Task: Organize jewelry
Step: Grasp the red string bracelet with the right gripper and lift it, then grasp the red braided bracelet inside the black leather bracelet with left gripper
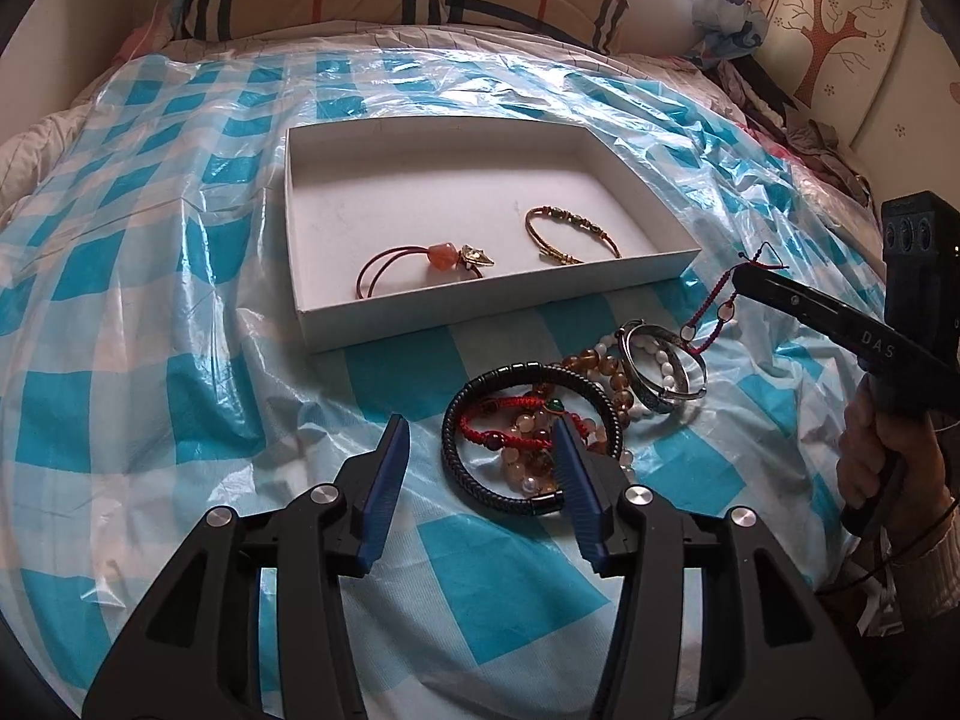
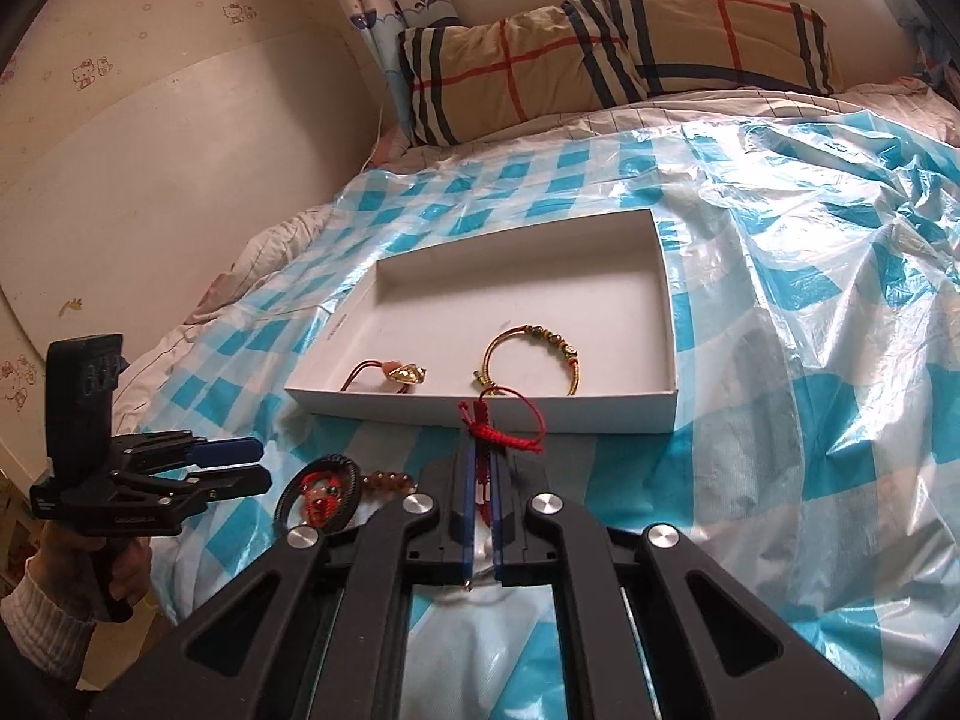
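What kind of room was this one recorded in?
Most likely a bedroom: the work surface is a bed covered with a blue checked plastic sheet, a plaid pillow lies at its head, and cartoon-print wallpaper lines the wall.

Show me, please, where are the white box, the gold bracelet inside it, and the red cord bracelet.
white box (image 1: 480,315), left wrist view, on its near outer wall.
gold bracelet (image 2: 498,354), right wrist view, on its left curve.
red cord bracelet (image 2: 510,441), right wrist view, on the knotted cord ahead of the shut right claw.
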A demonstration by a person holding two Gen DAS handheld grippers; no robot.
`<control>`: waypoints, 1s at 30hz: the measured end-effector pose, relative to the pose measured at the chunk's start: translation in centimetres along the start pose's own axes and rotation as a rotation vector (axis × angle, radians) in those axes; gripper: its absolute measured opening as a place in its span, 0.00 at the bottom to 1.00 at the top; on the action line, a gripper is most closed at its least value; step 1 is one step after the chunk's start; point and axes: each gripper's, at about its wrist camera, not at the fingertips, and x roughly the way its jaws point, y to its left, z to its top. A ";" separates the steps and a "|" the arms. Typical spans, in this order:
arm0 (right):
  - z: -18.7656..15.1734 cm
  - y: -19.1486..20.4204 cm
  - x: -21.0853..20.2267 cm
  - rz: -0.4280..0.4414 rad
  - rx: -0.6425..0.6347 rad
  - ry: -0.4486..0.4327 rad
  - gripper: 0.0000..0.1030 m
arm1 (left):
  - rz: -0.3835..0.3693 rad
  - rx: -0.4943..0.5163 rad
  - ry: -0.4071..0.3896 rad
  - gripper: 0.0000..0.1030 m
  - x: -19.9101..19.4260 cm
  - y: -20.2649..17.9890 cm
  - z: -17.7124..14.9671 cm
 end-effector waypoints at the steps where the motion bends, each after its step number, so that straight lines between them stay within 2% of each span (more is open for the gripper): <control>1: -0.3 0.0 -0.3 0.005 0.004 0.005 0.05 | -0.005 0.003 -0.003 0.47 -0.1 -0.2 -0.1; 8: -2.0 -0.5 -0.9 0.027 0.044 0.029 0.05 | 0.013 0.142 -0.005 0.48 0.7 -2.9 0.1; 12: -2.3 -0.8 -0.5 0.041 0.067 0.031 0.05 | 0.025 0.165 0.014 0.46 2.0 -3.3 0.4; 13: -2.3 -0.8 -0.5 0.044 0.069 0.030 0.05 | 0.033 0.168 0.022 0.40 2.4 -3.3 0.4; 15: -2.3 -0.8 -0.4 0.049 0.071 0.028 0.05 | 0.039 0.180 0.052 0.17 3.1 -3.4 0.3; 18: -2.3 -0.8 -0.5 0.054 0.073 0.021 0.05 | 0.052 0.206 0.055 0.02 3.0 -3.7 0.0; 25: -2.0 -0.3 -1.3 0.067 0.075 -0.005 0.05 | 0.027 0.192 0.010 0.00 0.6 -3.6 0.3; 30: -2.0 -0.2 -1.4 0.072 0.071 -0.003 0.05 | 0.053 0.296 0.041 0.03 0.8 -3.7 0.1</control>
